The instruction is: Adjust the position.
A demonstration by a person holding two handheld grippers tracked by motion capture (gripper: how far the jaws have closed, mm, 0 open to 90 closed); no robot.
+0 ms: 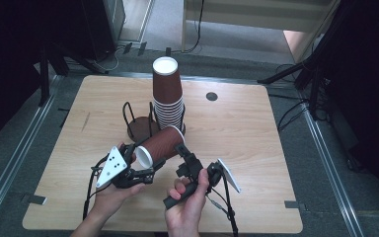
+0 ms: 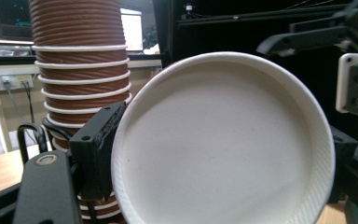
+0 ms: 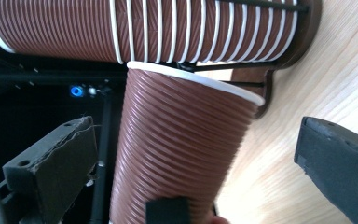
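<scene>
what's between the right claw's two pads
In the right gripper view, the ribbed side of the brown paper cup lies between the right claw pads, which stand wide of it with a gap on each side.

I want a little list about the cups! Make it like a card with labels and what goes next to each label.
held cup: one brown ribbed paper cup, lying sideways above the table
who holds it: left gripper, fingers pinching the cup's base rim, one inside
other gripper: right gripper, fingers spread beside the cup, not pressing on it
cup stack: tall upside-down stack of brown cups in a black wire holder
empty slot: second round holder beside the stack, no cups in it
table: light wooden table
</scene>
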